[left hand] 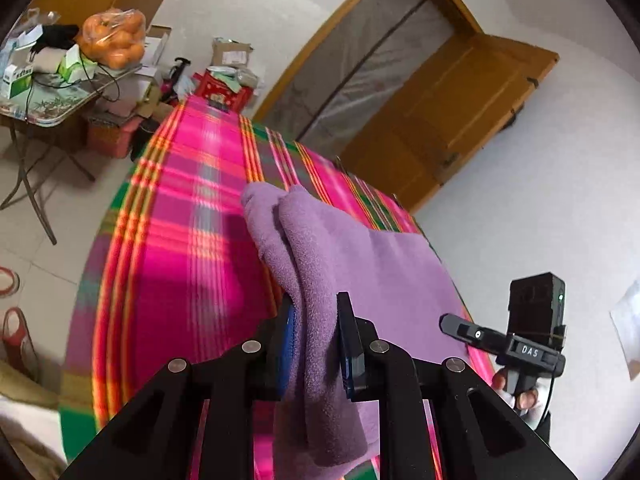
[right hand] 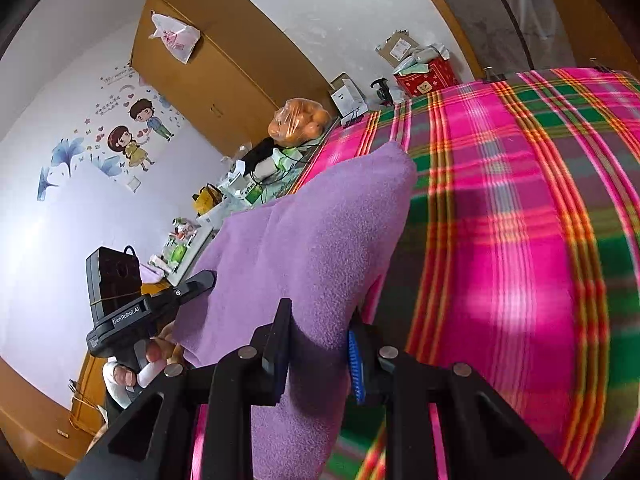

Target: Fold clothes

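Two tongs (left hand: pixel 316 340), one purple cloth (left hand: pixel 360 264), one plaid blanket (left hand: pixel 180 208).

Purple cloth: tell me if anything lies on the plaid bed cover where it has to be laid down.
Nothing visible does. The purple cloth is clamped in the left gripper and the right gripper, and the plaid bed cover beyond shows only bare fabric.

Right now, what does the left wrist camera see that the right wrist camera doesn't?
Only the left wrist view shows the open wooden door and shoes on the floor. Only the right wrist view shows the cartoon wall stickers and the wardrobe. Both show the purple cloth clamped in each gripper, the plaid blanket and the bag of oranges.
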The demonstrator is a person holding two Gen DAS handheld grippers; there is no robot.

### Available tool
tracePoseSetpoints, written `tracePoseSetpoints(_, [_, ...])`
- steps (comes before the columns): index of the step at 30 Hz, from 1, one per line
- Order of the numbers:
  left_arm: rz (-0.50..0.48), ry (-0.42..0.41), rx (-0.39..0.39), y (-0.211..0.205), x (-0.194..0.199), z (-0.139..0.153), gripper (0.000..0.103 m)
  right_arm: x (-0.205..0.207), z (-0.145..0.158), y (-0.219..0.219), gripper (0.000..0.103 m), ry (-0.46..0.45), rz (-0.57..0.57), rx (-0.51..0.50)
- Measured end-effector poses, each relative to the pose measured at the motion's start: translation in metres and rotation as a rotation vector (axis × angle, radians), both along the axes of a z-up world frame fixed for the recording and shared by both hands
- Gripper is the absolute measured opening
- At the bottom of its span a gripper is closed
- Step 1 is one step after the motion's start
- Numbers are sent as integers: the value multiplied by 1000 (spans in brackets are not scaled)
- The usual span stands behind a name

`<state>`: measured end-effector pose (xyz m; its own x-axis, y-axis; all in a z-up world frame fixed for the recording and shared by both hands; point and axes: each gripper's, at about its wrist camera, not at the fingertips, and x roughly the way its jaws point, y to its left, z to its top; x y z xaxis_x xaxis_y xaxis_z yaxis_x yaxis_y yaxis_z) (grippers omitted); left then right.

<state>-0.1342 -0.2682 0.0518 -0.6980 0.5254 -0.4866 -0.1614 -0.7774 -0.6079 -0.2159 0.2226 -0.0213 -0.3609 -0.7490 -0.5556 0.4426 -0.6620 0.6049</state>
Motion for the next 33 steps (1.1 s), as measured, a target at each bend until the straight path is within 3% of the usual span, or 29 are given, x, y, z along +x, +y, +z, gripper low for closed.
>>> tracePoseSetpoints(9, [65,2,3,-21,-66,-5,20,-71,-16,-31,25,-10,13,-25])
tracePoseSetpoints(14, [86,-57,-1,-29,-97,-32,20,-105,-43,-39,26,-52,6,-43])
tracePoseSetpoints(19, [89,-114,-23,-34,-101,-53,21,-116,-68,-34,38,-110,-2,-47])
tracePoseSetpoints(22, [127,-99,-13,-38,-90,-44,21,-107,-53,-20,39,-47,-53,-60])
tracePoseSetpoints(27, [211,3,-59,-35,-56,-18,18,-84,-24,-12,37,87,-90,-62])
tracePoseSetpoints(33, [181,-109,-204,0,-55,-36,18,-50,-20,-44,35,157,-24,163])
